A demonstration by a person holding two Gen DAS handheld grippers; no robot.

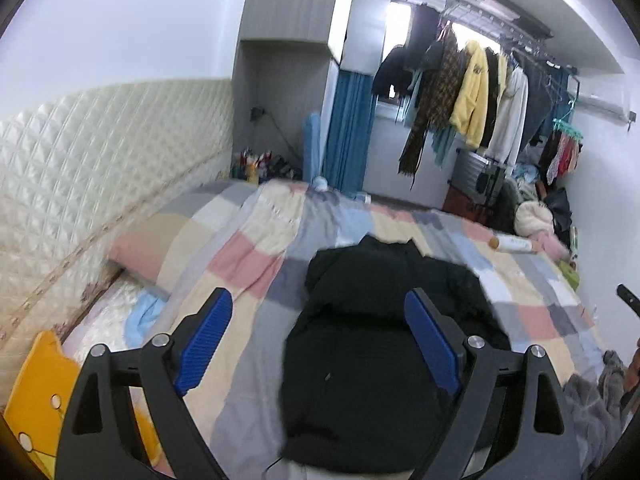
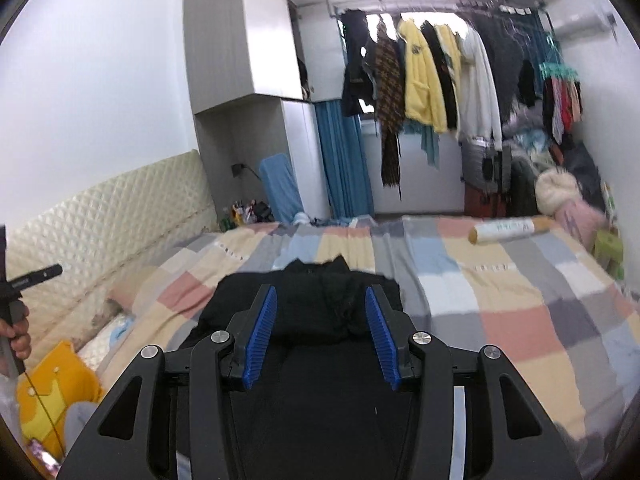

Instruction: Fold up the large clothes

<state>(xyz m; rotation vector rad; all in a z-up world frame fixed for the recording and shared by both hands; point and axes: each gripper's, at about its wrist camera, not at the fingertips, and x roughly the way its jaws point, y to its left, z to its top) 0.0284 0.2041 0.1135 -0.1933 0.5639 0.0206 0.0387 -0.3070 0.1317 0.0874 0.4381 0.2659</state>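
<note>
A black garment (image 1: 360, 340) lies bunched in a compact heap on the checked quilt (image 1: 248, 264), collar end towards the far side. My left gripper (image 1: 318, 300) hovers above its near part, jaws wide open with nothing between the blue pads (image 1: 208, 336). In the right wrist view the same black garment (image 2: 320, 308) lies below and beyond my right gripper (image 2: 320, 294), whose jaws stand partly apart and empty. The left gripper's tip (image 2: 36, 274) and the hand (image 2: 20, 336) holding it show at that view's left edge. The right gripper's tip (image 1: 628, 300) shows at the left view's right edge.
A quilted cream headboard (image 1: 100, 168) runs along the left, with a pink pillow (image 1: 140, 256) and a yellow cushion (image 2: 52, 396) near it. A white roll (image 2: 508, 230) lies on the quilt's far right. Hanging clothes (image 2: 420, 80) and piled bags fill the far wall.
</note>
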